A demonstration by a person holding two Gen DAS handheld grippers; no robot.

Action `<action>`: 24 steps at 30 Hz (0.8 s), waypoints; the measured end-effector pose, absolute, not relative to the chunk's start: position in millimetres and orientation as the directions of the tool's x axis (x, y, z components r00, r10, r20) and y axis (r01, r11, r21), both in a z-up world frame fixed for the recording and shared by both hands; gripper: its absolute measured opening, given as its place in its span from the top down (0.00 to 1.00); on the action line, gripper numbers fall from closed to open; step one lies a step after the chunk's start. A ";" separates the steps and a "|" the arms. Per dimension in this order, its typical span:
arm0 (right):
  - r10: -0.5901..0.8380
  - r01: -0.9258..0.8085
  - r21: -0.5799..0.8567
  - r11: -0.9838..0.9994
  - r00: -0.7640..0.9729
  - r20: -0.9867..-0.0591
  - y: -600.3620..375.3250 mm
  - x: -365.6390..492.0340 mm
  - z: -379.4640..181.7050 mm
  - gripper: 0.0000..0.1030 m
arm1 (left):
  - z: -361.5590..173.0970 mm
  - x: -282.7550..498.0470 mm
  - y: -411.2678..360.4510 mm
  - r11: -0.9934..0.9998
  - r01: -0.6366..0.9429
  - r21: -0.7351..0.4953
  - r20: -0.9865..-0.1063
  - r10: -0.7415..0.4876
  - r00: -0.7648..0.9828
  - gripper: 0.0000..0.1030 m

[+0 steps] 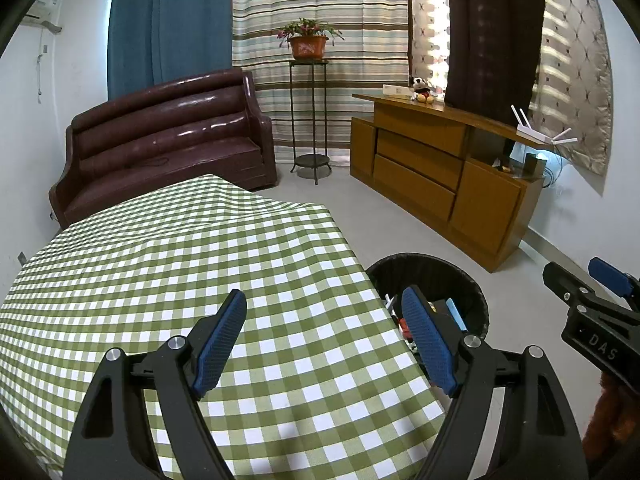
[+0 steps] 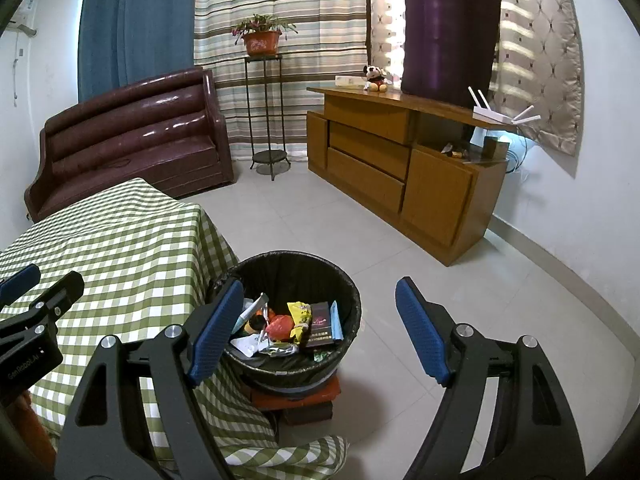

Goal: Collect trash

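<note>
A black lined trash bin stands on a red block beside the table; it also shows in the left wrist view. Inside it lie mixed wrappers, a dark cigarette box and papers. My left gripper is open and empty above the green checked tablecloth near the table's right edge. My right gripper is open and empty, held above the bin and the floor. No trash shows on the tablecloth.
A brown leather sofa stands behind the table. A plant stand with a flowerpot is at the curtains. A wooden cabinet lines the right wall. Grey tiled floor lies between them.
</note>
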State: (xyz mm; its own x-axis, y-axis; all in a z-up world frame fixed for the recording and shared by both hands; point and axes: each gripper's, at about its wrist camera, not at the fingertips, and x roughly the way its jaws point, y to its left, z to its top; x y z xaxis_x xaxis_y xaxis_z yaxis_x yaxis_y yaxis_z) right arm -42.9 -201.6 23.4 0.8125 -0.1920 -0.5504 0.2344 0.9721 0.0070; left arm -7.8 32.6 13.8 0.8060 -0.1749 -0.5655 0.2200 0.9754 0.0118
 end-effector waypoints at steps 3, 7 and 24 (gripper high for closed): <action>-0.192 0.235 0.007 0.972 0.812 -0.550 -201.6 -42.8 23.4 0.26 | 14.3 -7.7 32.7 0.975 0.220 0.012 -0.566 -0.175 0.806 0.25; -0.192 0.235 0.007 0.972 0.811 -0.552 -201.3 -42.5 23.2 0.26 | 14.5 -7.7 33.1 0.975 0.221 0.012 -0.566 -0.175 0.806 0.25; -0.191 0.233 0.006 0.972 0.811 -0.552 -202.2 -43.0 23.2 0.26 | 12.5 -8.3 31.8 0.974 0.224 0.012 -0.570 -0.178 0.802 0.25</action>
State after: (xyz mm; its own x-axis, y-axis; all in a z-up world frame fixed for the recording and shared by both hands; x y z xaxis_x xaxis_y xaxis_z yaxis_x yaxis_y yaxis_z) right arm -43.0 -202.2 23.2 0.8114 -0.1910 -0.5523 0.2332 0.9724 0.0063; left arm -8.3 31.8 12.5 0.8025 -0.1778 -0.5696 0.2242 0.9745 0.0118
